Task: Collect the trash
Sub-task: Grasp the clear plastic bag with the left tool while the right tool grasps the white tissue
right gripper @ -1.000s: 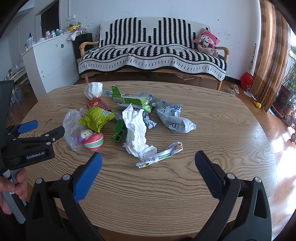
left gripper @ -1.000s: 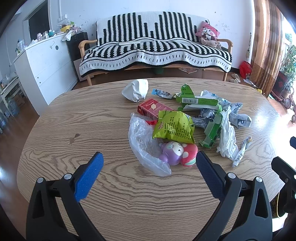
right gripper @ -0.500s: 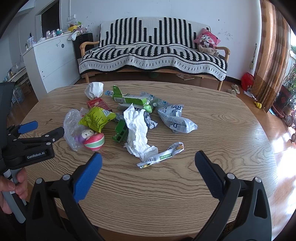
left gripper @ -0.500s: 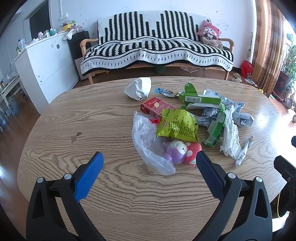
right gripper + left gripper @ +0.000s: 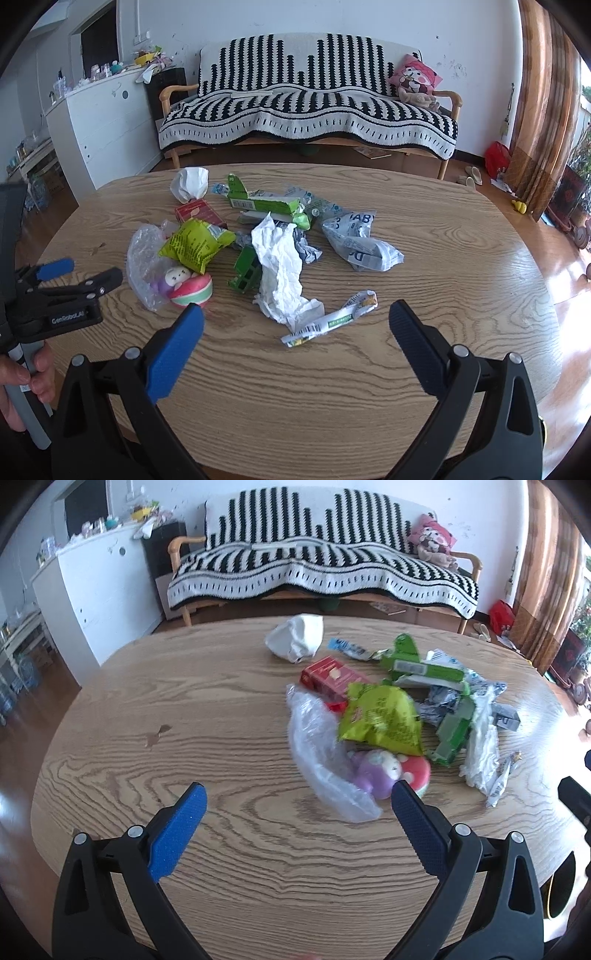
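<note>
Trash lies heaped in the middle of the oval wooden table (image 5: pixel 207 716). In the heap are a clear plastic bag (image 5: pixel 317 753), a yellow-green snack pouch (image 5: pixel 380 716), a red box (image 5: pixel 328 675), a green carton (image 5: pixel 421 664), crumpled white paper (image 5: pixel 280 266) and a narrow wrapper (image 5: pixel 328 319). A purple and pink squishy toy (image 5: pixel 388 771) rests against the bag. My left gripper (image 5: pixel 297 799) is open, just short of the bag and toy. My right gripper (image 5: pixel 295 323) is open, with the narrow wrapper between its fingertips' line. The left gripper (image 5: pixel 74 277) also shows at the left of the right wrist view.
A white paper wad (image 5: pixel 295 637) lies at the far side of the table. A striped sofa (image 5: pixel 306 107) stands behind, a white cabinet (image 5: pixel 99 122) to the left, a curtain (image 5: pixel 539 110) to the right. A hand (image 5: pixel 22 376) holds the left gripper's handle.
The trash heap has slid to the right in the left wrist view and sits closer to that gripper's right finger. The right wrist view has crept slightly toward the wrapper. Both grippers stay open.
</note>
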### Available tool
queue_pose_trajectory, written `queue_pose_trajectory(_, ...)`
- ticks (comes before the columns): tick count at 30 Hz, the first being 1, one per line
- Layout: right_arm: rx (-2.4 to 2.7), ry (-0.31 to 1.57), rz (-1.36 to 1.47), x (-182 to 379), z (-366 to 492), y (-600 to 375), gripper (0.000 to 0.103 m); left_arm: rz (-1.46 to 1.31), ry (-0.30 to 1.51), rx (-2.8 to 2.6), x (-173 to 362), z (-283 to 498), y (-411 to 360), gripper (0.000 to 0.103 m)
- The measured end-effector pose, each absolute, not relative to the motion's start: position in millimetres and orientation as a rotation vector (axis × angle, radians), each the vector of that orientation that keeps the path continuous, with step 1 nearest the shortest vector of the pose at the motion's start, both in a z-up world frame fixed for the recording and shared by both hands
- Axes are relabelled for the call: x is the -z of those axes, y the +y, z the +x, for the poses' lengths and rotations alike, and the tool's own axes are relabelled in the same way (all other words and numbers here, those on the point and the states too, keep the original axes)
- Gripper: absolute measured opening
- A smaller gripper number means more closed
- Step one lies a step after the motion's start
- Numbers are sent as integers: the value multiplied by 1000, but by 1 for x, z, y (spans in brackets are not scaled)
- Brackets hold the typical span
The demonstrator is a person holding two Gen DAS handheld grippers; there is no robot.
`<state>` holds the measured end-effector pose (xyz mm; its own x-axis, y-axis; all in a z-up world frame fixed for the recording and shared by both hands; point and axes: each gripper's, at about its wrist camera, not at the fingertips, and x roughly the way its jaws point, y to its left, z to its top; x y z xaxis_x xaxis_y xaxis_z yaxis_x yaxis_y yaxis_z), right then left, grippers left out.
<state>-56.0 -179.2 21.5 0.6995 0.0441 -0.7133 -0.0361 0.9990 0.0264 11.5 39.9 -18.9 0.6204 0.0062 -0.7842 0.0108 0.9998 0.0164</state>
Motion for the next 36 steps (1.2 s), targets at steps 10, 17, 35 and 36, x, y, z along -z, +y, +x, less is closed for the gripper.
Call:
queue_pose_trajectory(10, -57, 865, 58, 3, -13, -187, 97, 28, 987, 34, 57, 68, 49, 97)
queue_pose_trajectory(17, -80, 923, 84, 28, 23, -184, 82, 0, 1025, 77, 68, 84, 53, 32)
queue_pose_trajectory(35, -163, 882, 232, 23, 45, -207, 9, -63, 844, 21, 6, 43, 84, 1)
queue_pose_trajectory(36, -170, 858, 244, 15, 40, -210, 9, -60, 835, 21, 4, 41, 82, 1)
